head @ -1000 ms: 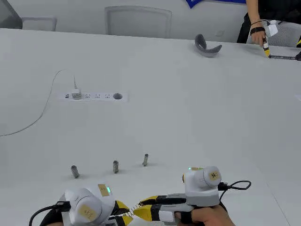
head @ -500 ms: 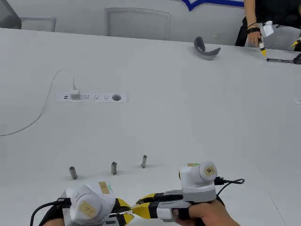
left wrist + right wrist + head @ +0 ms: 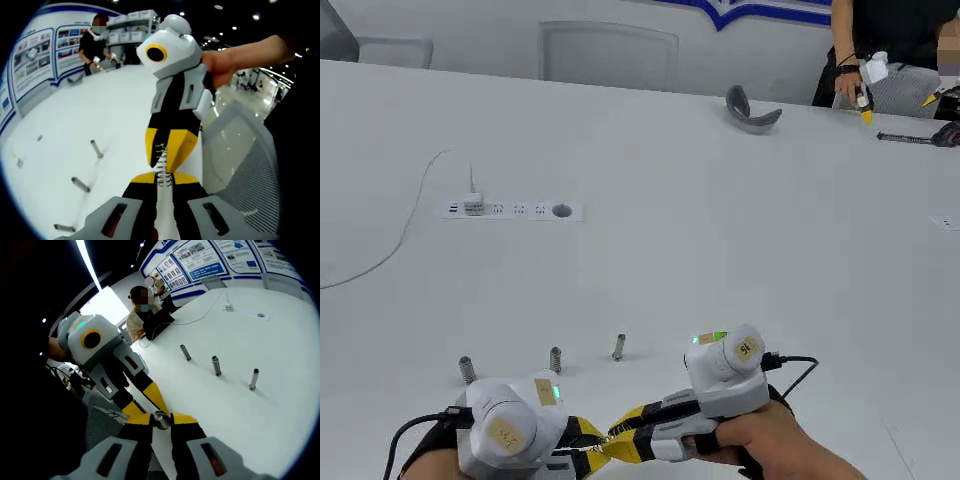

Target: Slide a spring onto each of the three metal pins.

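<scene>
The left gripper [image 3: 588,447] and right gripper [image 3: 625,443] meet tip to tip over the worktop's [image 3: 720,230] near edge; both jaws are clenched on one spring [image 3: 161,167] held between them; beyond, the left pin [image 3: 185,352] and middle pin [image 3: 216,365] wear springs; the right pin [image 3: 254,379] stands bare.

The head view is bright and evenly lit from overhead. The white tabletop [image 3: 720,250] shows soft glare and the pins [image 3: 555,358] cast only faint, short shadows. Focus is crisp to the far wall. Both gripper views bow straight lines toward their edges. In the left gripper view, ceiling spots [image 3: 256,16] glow against a dark ceiling and the tabletop washes out pale. In the right gripper view, a strip light [image 3: 87,260] is blown out, and the nearest foreground is soft.
</scene>
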Demonstrator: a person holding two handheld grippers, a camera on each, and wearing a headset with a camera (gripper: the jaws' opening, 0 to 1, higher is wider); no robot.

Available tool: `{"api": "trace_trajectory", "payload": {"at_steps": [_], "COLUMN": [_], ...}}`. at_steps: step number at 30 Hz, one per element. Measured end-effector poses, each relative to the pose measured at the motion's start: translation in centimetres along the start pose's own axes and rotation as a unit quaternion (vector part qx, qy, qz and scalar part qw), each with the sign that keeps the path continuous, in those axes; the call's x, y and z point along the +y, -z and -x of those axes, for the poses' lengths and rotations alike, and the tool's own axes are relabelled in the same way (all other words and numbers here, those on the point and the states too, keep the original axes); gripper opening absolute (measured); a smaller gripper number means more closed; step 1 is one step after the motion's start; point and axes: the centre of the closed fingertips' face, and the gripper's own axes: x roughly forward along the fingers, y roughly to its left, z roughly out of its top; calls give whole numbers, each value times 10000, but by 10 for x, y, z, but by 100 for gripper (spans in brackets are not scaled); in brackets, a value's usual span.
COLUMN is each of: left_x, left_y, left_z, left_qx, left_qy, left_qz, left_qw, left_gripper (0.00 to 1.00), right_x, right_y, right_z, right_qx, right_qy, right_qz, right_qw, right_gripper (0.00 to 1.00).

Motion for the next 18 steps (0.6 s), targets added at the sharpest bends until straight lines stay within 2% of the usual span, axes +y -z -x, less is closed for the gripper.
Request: {"api": "trace_trajectory", "payload": {"at_steps": [6, 8, 13, 18], "left_x": [-1, -2, -6, -6], "left_y": [-7, -9, -10, -10], "left_z": [-2, -2, -2, -2], "left_qx": [-107, -136, -181, -253], "left_qy": [119, 151, 267, 368], "left_qz": [-82, -74, -162, -125], "left_qw": [9998, 9998, 9994, 9989], "left_gripper": [10, 10, 10, 10], "right_x": [3, 5, 8, 9], "right_y": [0, -1, 5, 4], "right_z": [7, 8, 8, 8], "right_qx": [342, 370, 686, 791], "right_qy": [-120, -159, -266, -288], "right_qz": [400, 461, 732, 925], "right_qw": [9985, 9981, 9946, 9922], "right_gripper": [15, 14, 14, 13]}}
